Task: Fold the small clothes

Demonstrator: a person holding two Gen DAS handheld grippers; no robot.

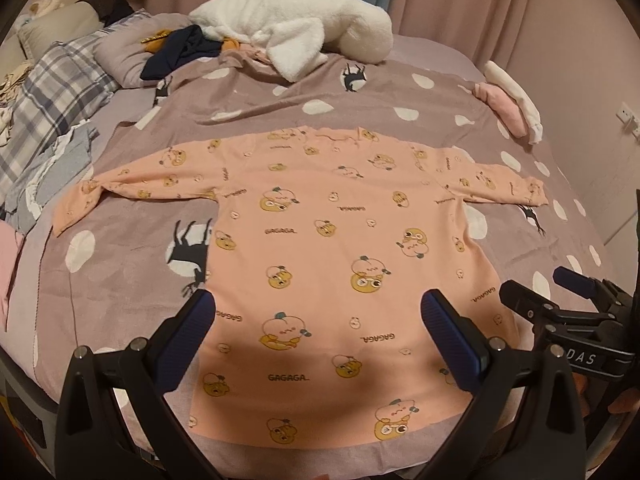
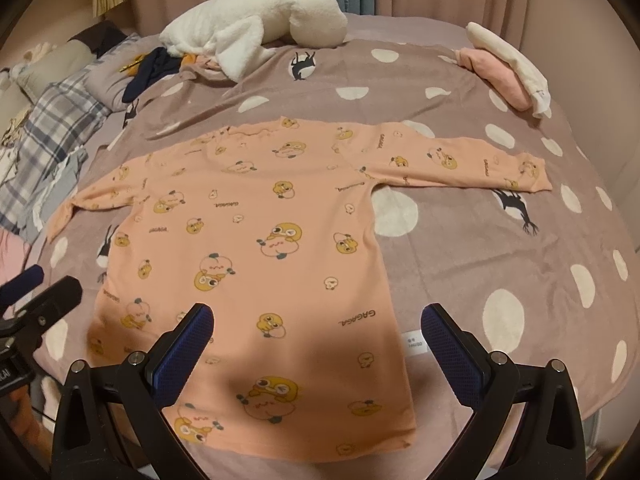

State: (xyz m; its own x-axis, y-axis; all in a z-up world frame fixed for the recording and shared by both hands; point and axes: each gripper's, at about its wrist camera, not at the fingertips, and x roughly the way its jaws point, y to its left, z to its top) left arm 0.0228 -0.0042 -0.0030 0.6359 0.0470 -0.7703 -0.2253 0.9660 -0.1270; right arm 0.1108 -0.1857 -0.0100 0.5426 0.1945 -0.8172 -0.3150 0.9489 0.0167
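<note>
A small pink long-sleeved shirt (image 1: 320, 240) (image 2: 248, 240) with yellow cartoon prints lies flat on the bed, both sleeves spread out sideways, hem toward me. My left gripper (image 1: 318, 312) hovers open above the shirt's lower half, nothing between its blue pads. The right gripper (image 2: 318, 324) is open too, above the shirt's lower right edge, its right finger (image 2: 452, 352) over a white label on the blanket. In the left wrist view the right gripper (image 1: 560, 292) shows at the right edge. The left gripper (image 2: 36, 292) shows at the left edge of the right wrist view.
The bed is covered by a mauve blanket (image 1: 400, 92) with white dots and black horse shapes. A white fluffy garment (image 1: 296, 24) and dark clothes (image 1: 180, 52) lie at the back. Folded pink and white clothes (image 1: 512, 100) sit at the back right. Plaid bedding (image 1: 52, 104) lies left.
</note>
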